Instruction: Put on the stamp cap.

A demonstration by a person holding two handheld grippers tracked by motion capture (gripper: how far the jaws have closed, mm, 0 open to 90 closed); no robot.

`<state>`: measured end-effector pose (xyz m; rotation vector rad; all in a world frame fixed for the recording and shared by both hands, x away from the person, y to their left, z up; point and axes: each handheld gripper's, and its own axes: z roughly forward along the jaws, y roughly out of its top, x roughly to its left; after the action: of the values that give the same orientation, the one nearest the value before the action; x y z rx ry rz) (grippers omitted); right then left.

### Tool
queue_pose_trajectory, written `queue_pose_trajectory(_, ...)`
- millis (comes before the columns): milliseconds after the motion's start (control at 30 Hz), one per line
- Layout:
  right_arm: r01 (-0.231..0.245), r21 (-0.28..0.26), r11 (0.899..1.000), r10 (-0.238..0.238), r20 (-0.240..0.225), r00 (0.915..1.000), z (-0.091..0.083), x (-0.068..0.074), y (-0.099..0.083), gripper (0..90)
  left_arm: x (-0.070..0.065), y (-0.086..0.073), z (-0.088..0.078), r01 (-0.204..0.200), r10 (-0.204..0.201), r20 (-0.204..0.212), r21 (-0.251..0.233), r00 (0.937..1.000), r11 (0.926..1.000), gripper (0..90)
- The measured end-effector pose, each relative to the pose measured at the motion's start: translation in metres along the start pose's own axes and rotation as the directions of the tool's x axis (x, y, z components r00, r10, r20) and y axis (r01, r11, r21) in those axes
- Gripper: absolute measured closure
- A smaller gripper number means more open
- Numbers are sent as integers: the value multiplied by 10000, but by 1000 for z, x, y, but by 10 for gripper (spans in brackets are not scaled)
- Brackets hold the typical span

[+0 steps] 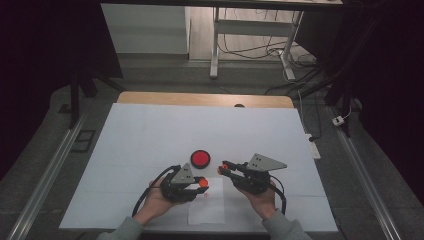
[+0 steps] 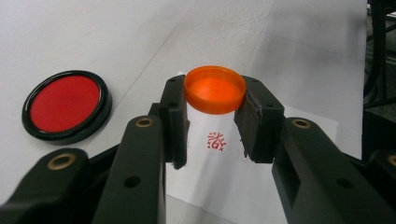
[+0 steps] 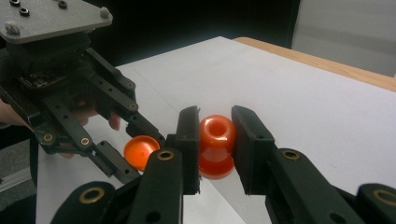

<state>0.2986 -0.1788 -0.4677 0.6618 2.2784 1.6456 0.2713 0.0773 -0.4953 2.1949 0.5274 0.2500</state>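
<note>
Your left gripper (image 1: 200, 184) pinches orange cap (image 2: 215, 88); right gripper (image 1: 223, 168) pinches orange knob (image 3: 216, 145). Cap sits near knob, toward near table edge; close that gap.

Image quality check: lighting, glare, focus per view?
High view: dim, dark edges, white sheet evenly lit, small parts soft. Left gripper view: orange cap glows, slightly overexposed; near jaws soft. Right gripper view: orange stamp piece sharp with glare spots; dark background, foreground jaws blurred.
</note>
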Motion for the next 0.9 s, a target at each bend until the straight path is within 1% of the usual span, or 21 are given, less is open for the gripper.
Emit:
queue_pose_trajectory(33, -3, -4, 10000, 3, 20, 10000, 0, 0, 0, 720, 0, 1, 1, -77, 77, 23, 78, 10000, 9999, 648)
queue_pose_trajectory(167, -39, -19, 10000, 39, 37, 10000, -1, -1, 0, 721, -2, 3, 4, -162, 161, 87, 100, 9998, 9998, 647)
queue_pose_trajectory(300, -33, 11, 10000, 33, 1, 10000, 0, 0, -1, 721, -4, 3, 7, -152, 151, 122, 107, 9998, 9998, 647)
queue_pose_trajectory(367, -42, 55, 10000, 42, -47, 10000, 1, 0, -1, 721, -4, 4, 10, -215, 213, 122, 157, 9997, 9996, 647)
queue_pose_trajectory(733, -4, 176, 9998, 9, -298, 9996, 6, 5, -3, 721, -1, 7, 23, -106, 102, 150, 231, 9998, 9997, 647)
queue_pose_trajectory(900, 12, 250, 9997, -1, -440, 9990, 9, 8, -5, 721, 0, 8, 25, -91, 88, 139, 228, 9999, 9997, 647)
